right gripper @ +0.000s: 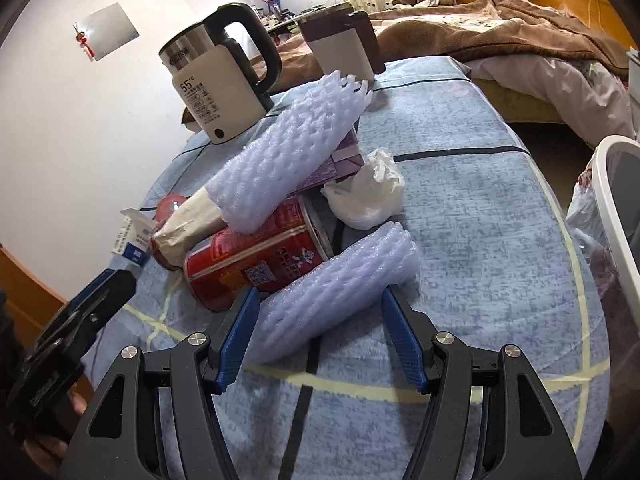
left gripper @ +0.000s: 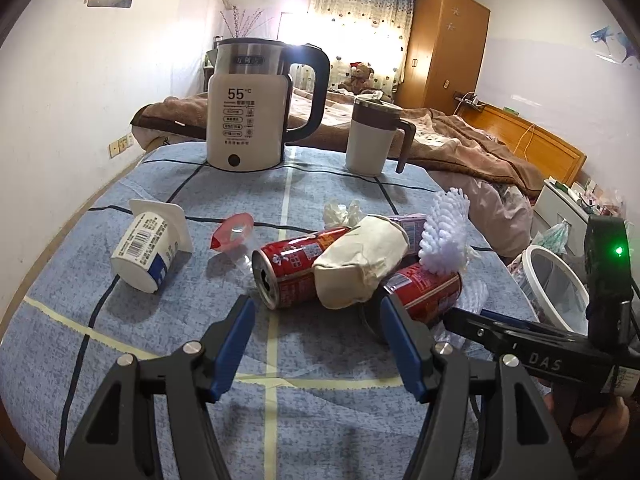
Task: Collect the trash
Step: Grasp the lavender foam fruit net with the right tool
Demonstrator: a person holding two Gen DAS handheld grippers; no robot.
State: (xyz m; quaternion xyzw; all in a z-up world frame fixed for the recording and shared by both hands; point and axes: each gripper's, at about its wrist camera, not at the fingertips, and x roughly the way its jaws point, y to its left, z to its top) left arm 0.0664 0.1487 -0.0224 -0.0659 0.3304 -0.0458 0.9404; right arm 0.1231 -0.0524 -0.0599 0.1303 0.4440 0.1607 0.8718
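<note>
Right gripper [right gripper: 316,336] jaws apart round foam sleeve [right gripper: 340,300], left gripper [left gripper: 316,344] apart, empty; squashy foam may slip, nudging red can [right gripper: 256,264] just beyond.

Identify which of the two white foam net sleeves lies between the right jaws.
The foam net sleeve lying flat on the tablecloth beside a red can; the other foam sleeve rests atop the pile.

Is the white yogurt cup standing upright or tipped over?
Tipped over. The yogurt cup lies on its side on the blue tablecloth, its square rim facing the kettle.
</note>
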